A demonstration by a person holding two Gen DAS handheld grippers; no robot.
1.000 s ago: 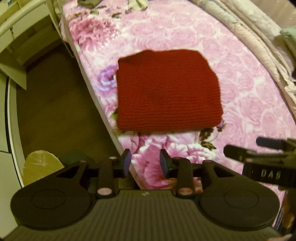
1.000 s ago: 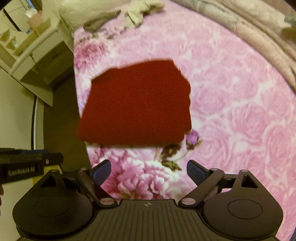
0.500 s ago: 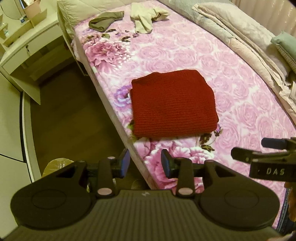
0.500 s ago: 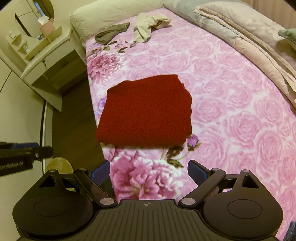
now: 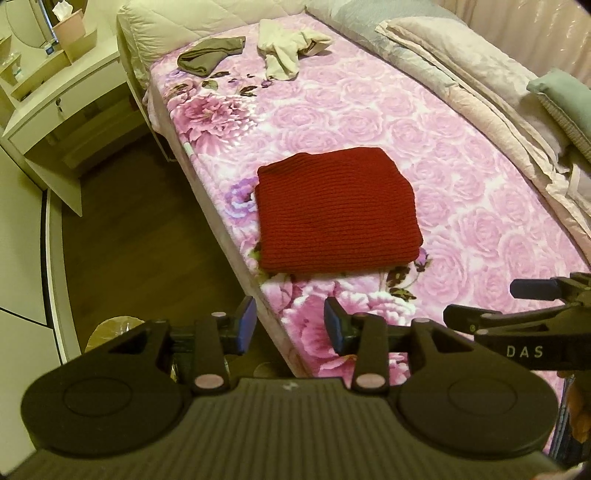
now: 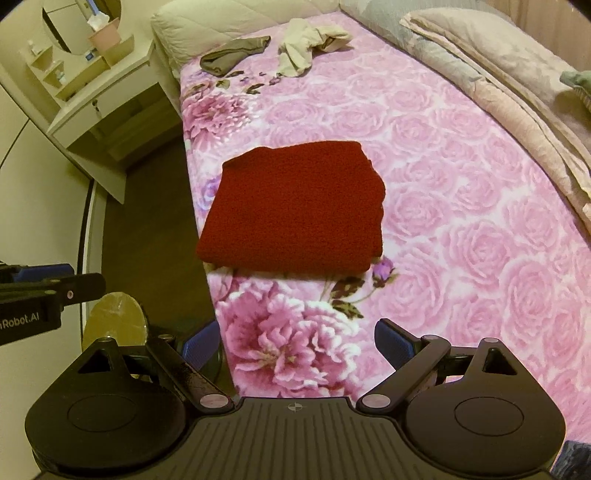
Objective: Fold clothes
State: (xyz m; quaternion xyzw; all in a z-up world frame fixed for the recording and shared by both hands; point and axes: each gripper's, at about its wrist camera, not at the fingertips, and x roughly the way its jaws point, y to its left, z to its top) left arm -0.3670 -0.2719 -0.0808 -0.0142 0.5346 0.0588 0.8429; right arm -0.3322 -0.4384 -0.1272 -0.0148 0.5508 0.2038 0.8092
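Observation:
A red knitted garment (image 5: 334, 208) (image 6: 295, 205) lies folded into a flat square near the bed's left edge. My left gripper (image 5: 290, 325) hangs well short of it over the bed's edge; its jaws are opening and nothing is between them. My right gripper (image 6: 297, 341) hovers over the pink bedspread (image 6: 461, 229) in front of the garment, wide open and empty. Each gripper shows at the side of the other's view. Far up the bed lie a crumpled olive-brown garment (image 5: 208, 57) (image 6: 232, 55) and a crumpled cream one (image 5: 286, 50) (image 6: 303, 46).
A white nightstand (image 5: 55, 110) with a tissue box (image 5: 68, 27) stands left of the bed's head. Folded quilts (image 5: 461, 70) and a green pillow (image 5: 565, 99) line the bed's right side. Brown floor (image 5: 140, 251) and a yellowish bin (image 6: 112, 323) lie on the left.
Both grippers have risen and drawn back from the red garment, so more of the bed shows. The left jaws stand slightly wider apart. The garment has not moved.

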